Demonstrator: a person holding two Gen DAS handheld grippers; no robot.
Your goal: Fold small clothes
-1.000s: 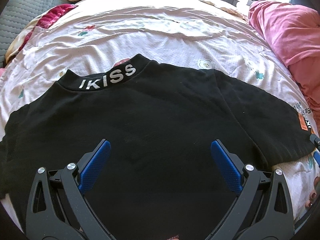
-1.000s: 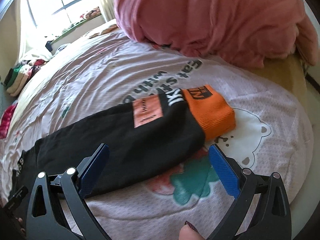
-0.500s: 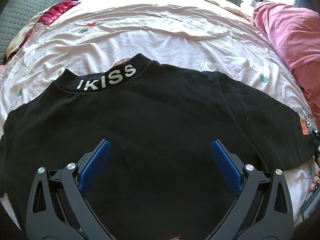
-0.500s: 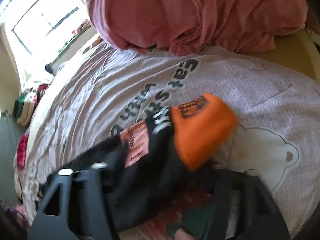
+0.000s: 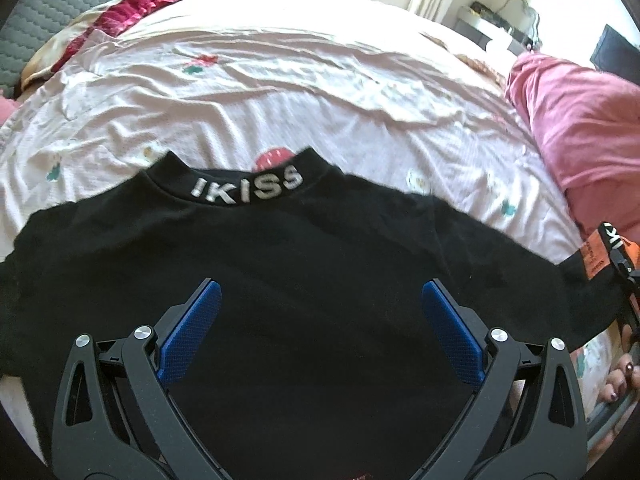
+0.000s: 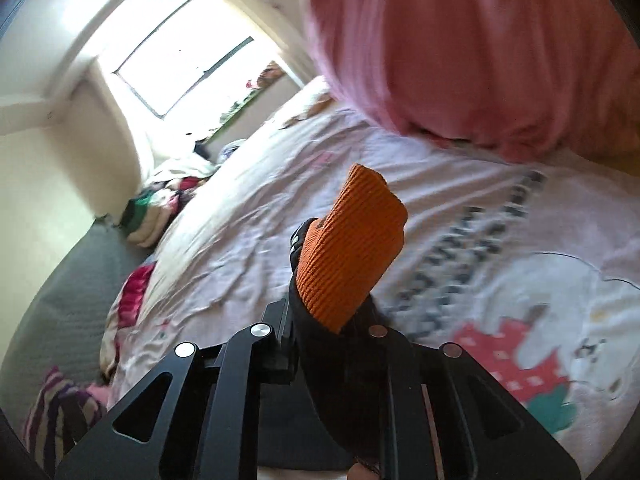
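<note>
From the left wrist view, the black top (image 5: 320, 280) is lying spread flat on the bed (image 5: 280, 92), collar away from the camera, with "IKISS" in pale letters readable across the neckband. The left claw (image 5: 320, 328) is hovering over the middle of the garment, its blue pads wide apart and gripping nothing. At the far right edge the sleeve end is lifting, showing an orange patch whose small print is too blurred to read.

From the right wrist view, the right claw (image 6: 332, 332) is closing, its jaws clamping on the sleeve just below the orange cuff (image 6: 352, 252), which is sticking up clear of the bedsheet. Printed lettering on the sheet is blurred past reading.

Folding looks barely begun: body, other sleeve and hem are all lying unfolded, and this sleeve is yet to be laid inward.
</note>
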